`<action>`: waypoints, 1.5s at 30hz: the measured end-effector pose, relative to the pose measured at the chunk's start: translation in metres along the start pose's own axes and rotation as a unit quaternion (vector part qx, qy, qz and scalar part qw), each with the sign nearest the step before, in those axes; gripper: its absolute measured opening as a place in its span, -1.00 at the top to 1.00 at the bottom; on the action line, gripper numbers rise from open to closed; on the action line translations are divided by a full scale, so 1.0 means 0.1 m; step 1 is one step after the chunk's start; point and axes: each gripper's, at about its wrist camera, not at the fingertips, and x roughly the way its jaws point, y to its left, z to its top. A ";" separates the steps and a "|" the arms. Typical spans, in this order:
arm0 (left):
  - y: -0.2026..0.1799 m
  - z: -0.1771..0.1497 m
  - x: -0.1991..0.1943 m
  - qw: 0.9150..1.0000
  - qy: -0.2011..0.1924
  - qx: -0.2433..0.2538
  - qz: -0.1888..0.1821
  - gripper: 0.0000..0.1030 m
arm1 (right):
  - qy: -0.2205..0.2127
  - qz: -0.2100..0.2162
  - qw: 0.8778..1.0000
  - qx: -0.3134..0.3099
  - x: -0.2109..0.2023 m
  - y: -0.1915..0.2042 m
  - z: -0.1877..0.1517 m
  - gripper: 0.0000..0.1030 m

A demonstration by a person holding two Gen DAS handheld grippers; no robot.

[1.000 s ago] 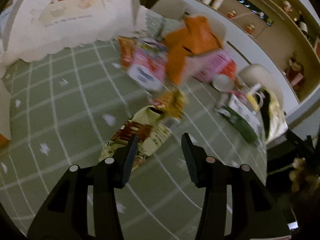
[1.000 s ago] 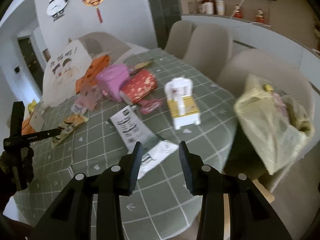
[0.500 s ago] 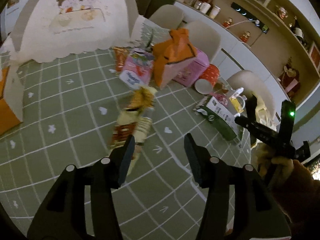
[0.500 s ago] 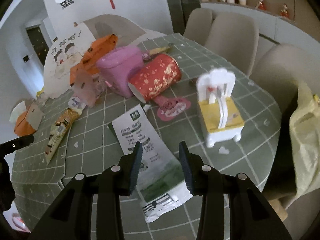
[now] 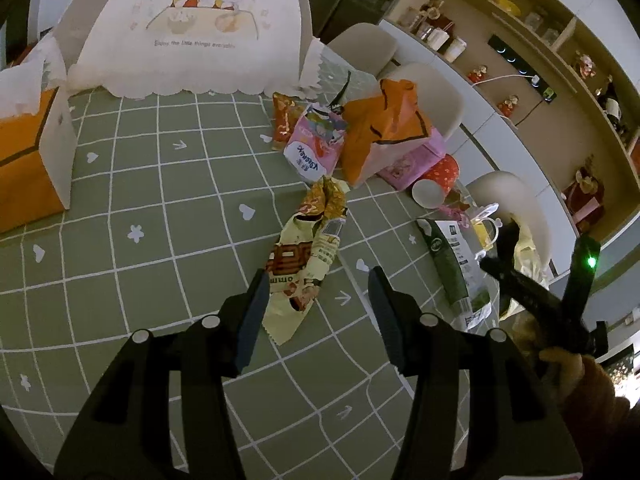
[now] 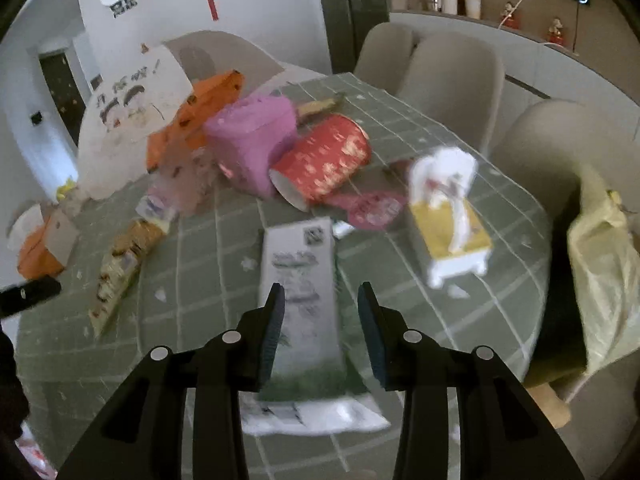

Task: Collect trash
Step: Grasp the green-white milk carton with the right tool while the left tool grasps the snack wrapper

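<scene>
Both claws, the left gripper (image 5: 316, 300) and right gripper (image 6: 320, 320), stood apart and empty; left over the yellow snack wrapper (image 5: 304, 264), right over the green-and-white packet (image 6: 304, 300). Litter covered the table (image 5: 160, 200), the yellow bag (image 6: 604, 280) waited beside it, so collecting looked barely begun

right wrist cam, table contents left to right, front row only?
yellow snack wrapper → green-and-white pouch between the open right gripper fingers → white-and-yellow chair-shaped box → yellow plastic bag off the table edge.
</scene>
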 end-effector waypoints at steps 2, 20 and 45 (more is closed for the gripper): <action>0.02 -0.01 -0.03 1.000 -0.002 0.000 0.003 0.05 | 0.005 0.004 1.000 -0.007 0.07 0.06 0.05 0.30; 0.29 -0.10 0.01 0.999 0.010 -0.035 0.011 0.02 | 0.078 0.037 0.996 0.016 0.48 0.09 0.12 -0.06; 0.12 -0.02 0.15 1.000 0.021 -0.006 0.005 0.02 | 0.089 0.014 0.996 -0.029 0.51 0.44 0.12 0.03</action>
